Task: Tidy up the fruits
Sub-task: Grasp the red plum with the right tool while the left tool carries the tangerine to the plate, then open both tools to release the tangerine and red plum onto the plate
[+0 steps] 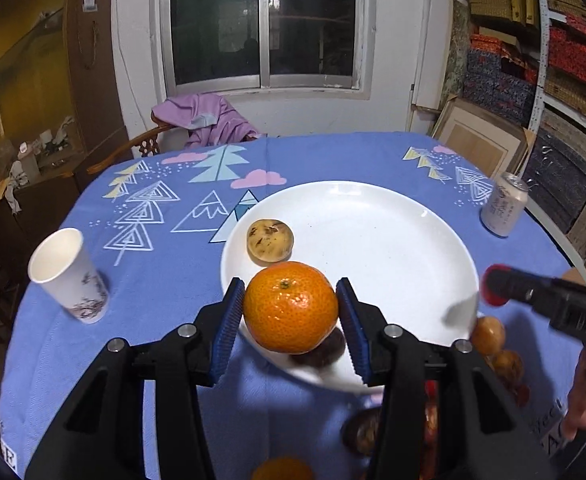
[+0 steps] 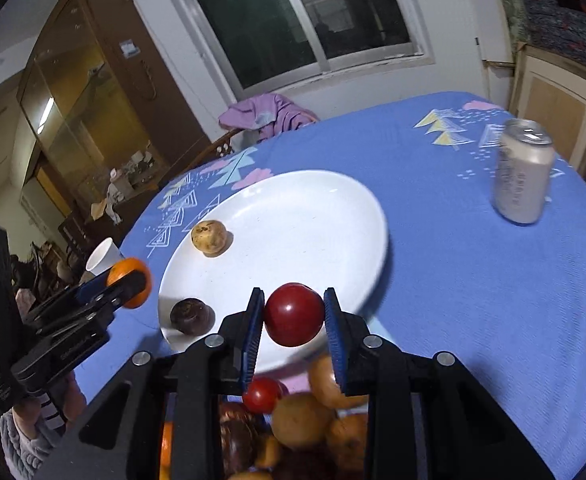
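Blue-padded fingers [image 1: 229, 320] of the left gripper [image 1: 291, 316] clamp a mandarin orange [image 1: 291, 307] at lower centre, over the near rim of the white plate [image 1: 373, 232]. Right gripper [image 2: 293, 320] pinches a red plum [image 2: 293, 314] above a fruit pile [image 2: 305, 420]. On the plate sit a speckled yellow fruit [image 2: 209, 238] and a dark fruit [image 2: 191, 316].

I see a round table under a blue cloth printed with trees and mountains [image 1: 301, 160]; a wide white ceramic plate [image 1: 373, 232] sits on it near the middle; a white paper cup [image 1: 69, 276] stands towards its left edge; a pale aluminium drink can [image 2: 523, 172] stands far right.
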Motion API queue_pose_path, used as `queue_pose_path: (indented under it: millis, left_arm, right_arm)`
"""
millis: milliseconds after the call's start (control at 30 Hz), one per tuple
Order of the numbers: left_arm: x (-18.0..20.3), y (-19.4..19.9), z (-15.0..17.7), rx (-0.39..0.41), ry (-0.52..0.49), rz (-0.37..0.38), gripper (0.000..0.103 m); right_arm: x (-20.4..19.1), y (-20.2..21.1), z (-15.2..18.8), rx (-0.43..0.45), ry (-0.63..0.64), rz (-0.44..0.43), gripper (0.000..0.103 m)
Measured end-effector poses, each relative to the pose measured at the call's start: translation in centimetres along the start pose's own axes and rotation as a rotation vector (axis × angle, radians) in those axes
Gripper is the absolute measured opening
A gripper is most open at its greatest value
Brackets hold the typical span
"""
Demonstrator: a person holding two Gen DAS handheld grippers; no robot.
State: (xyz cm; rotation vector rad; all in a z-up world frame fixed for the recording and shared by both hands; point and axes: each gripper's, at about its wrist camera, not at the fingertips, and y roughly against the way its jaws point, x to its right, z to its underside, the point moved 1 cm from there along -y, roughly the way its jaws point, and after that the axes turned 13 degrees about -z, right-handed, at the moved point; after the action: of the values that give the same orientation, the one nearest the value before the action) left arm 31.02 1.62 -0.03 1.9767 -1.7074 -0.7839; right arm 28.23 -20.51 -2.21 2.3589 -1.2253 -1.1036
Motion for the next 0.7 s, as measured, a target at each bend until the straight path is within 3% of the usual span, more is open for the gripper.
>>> queue_pose_path:
  millis: [200,300,367,533,600,633,700]
  left_arm:
    - [0.4,-4.5,0.0,-0.080,0.013,0.007,0.047]
    - [0.3,-4.9,0.6,-0.067,0.002,0.006,0.057]
    - [-0.1,-4.5,0.7,-0.057,0.013,0.004,0.067]
    - [-1.4,-2.7,0.6,-0.028,0.048,0.013,0.068]
    - [-2.4,-1.5,1.1,-0.018,0.065,0.010,0.073]
    - [-3.1,-0.9,1.5,-0.009,0.079,0.006,0.080]
    - [-4.3,0.4,2.6,0.003,0.097,-0.007,0.083]
  right_arm:
    - [0.1,-3.7,-0.4,-0.055,0.033,0.046,0.032]
    - [0.2,-3.2,-0.5,-0.037,0.056,0.049,0.046]
    - [0.2,-2.3,-0.7,-0.016,0.058,0.053,0.046]
    - [0.2,0.1,-0.8,0.034,0.026,0.011,0.046]
    - [-0.2,1.5,-0.4,0.055,0.055,0.024,0.047]
    - [-0.4,2.4,-0.2,0.070,0.065,0.034,0.054]
    - [-0.3,4.1,0.5,0.105,0.065,0.041,0.065]
